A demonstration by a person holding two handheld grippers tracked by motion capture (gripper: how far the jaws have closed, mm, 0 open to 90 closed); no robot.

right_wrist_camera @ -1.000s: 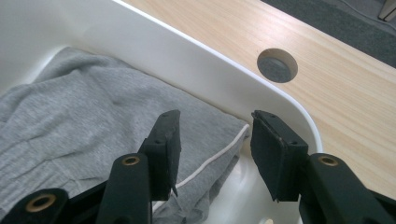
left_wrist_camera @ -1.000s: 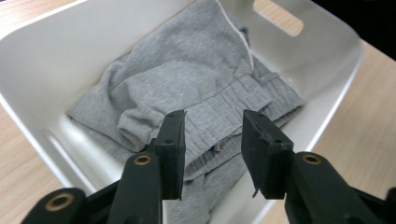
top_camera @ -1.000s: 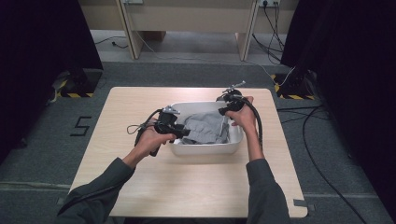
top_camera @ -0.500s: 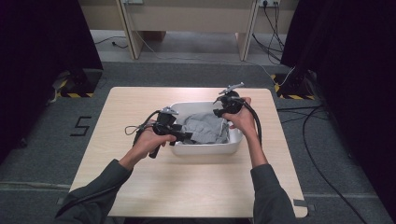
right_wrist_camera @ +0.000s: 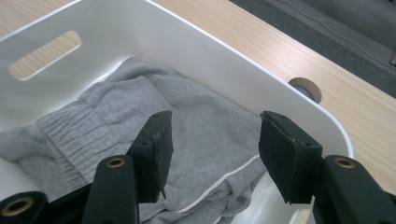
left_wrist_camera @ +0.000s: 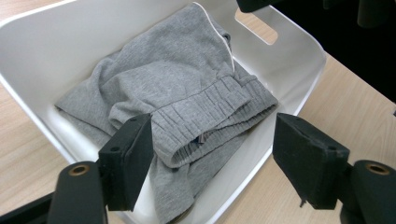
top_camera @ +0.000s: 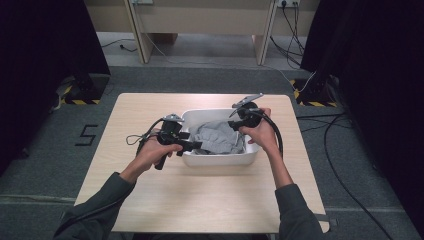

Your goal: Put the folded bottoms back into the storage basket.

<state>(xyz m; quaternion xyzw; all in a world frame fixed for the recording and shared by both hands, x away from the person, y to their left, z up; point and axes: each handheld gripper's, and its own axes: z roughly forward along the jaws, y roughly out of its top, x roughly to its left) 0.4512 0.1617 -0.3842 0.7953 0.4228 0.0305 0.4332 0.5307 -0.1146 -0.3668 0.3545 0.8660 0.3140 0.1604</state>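
While both pairs of jaws have just been opening, I see nothing pinched between either: the left gripper (top_camera: 196,146) hangs over the near left rim of the white tub (top_camera: 220,160), its jaws spread wide above the grey sweatpants (top_camera: 220,137) folded inside. From the left gripper view, the left gripper (left_wrist_camera: 212,154) frames the ribbed waistband; the left pad sits in front of the cloth and I cannot tell whether it grazes it, while the right pad stands clear over the tub's edge and the table. The grey sweatpants (left_wrist_camera: 187,93) lie bunched on the tub's floor, a thin white stripe running along one seam, and the white tub (left_wrist_camera: 289,51) shows a cut-out handle in its far wall.

At the far right corner of the tub, I hold the right gripper (top_camera: 235,122), its jaws parted to a moderate gap. In the right gripper view, the right gripper (right_wrist_camera: 212,154) hovers above the grey sweatpants (right_wrist_camera: 140,112) without gripping them, near the white tub (right_wrist_camera: 224,65) wall.

The tub sits around the middle of a pale wooden table (top_camera: 150,200). Around it lie grey carpet (top_camera: 45,165), black curtains (top_camera: 380,75) at both sides, cables (top_camera: 350,165) on the floor at right, and a painted number (top_camera: 86,135) left of the table.
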